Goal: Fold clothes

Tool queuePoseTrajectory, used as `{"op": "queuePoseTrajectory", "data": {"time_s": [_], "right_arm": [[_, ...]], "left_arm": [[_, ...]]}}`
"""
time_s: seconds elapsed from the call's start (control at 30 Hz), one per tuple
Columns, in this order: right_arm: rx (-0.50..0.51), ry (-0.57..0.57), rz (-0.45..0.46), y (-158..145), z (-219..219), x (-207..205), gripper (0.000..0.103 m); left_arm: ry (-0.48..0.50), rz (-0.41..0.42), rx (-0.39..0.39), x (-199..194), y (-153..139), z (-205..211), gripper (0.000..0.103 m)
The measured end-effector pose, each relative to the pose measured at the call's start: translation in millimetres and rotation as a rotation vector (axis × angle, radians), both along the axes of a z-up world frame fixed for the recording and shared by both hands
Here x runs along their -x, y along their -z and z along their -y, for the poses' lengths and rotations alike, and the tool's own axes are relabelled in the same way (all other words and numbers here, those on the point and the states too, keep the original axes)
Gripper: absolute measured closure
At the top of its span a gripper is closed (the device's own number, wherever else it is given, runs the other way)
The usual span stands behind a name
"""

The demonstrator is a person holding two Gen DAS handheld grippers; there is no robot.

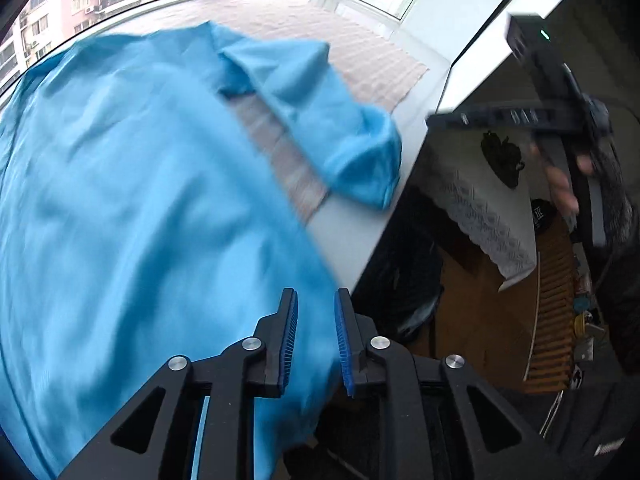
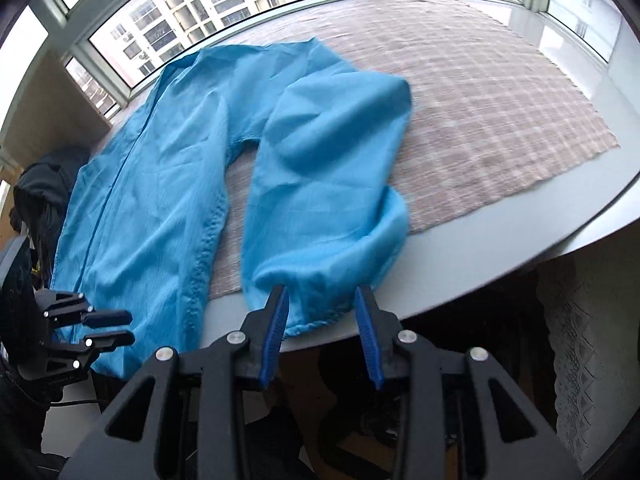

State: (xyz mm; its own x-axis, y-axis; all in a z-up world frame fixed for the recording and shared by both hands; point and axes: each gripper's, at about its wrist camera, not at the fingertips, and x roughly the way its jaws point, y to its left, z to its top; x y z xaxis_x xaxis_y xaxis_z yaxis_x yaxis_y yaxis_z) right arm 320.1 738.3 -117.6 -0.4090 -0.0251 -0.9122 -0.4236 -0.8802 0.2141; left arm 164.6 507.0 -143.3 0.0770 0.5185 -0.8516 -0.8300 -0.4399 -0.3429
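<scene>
Blue thin-fabric garment (image 1: 132, 200) is lying spread over the pink checked mat (image 1: 372, 56) on the white table (image 1: 352, 236), its hem hanging past the near edge. In the left wrist view, the left gripper (image 1: 316, 336) is hovering at that hem with fingers narrowly parted, gripping nothing; cloth is showing behind the gap. The person's hand (image 1: 564, 184) is holding the other tool off to the right. In the right wrist view, the right gripper (image 2: 322, 332) is standing wider open, empty, just short of the sleeve cuff (image 2: 308, 308) at the table edge. Judging by this, a grasp of cuff and hem is being lined up; whether a fold is opening or closing is unclear. Dark clutter is sitting left.
</scene>
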Motion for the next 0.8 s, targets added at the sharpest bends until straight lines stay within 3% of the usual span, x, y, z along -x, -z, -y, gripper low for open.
{"op": "queuePoseTrajectory", "data": {"time_s": [0.2,0.37,0.53,0.57,0.6,0.7,0.8], "right_arm": [[0.01,0.061,-0.033,1.2,-35.5,-18.5,0.069],[0.015,0.05,-0.051,0.2,-48.0,-20.8,0.069],[0.01,0.035,-0.055,-1.8,-63.3,-7.5,0.069],[0.014,0.033,-0.057,-3.2,-67.3,-2.4,0.069],[0.018,0.032,-0.059,-5.0,-71.3,3.6,0.069],[0.013,0.003,-0.059,-14.8,-83.6,34.6,0.069],[-0.005,-0.047,-0.026,-16.6,-88.5,91.0,0.069]], "left_arm": [[-0.044,0.022,0.085,27.9,27.1,-86.2,0.073],[-0.083,0.051,0.162,37.1,56.4,-109.0,0.073],[-0.081,0.06,0.146,37.7,59.3,-124.6,0.076],[-0.08,0.061,0.142,37.8,59.8,-127.7,0.083],[-0.068,0.062,0.132,37.7,59.2,-129.6,0.103],[-0.047,0.076,0.067,37.0,47.3,-125.1,0.103],[-0.048,0.101,-0.014,34.8,22.9,-111.1,0.103]]}}
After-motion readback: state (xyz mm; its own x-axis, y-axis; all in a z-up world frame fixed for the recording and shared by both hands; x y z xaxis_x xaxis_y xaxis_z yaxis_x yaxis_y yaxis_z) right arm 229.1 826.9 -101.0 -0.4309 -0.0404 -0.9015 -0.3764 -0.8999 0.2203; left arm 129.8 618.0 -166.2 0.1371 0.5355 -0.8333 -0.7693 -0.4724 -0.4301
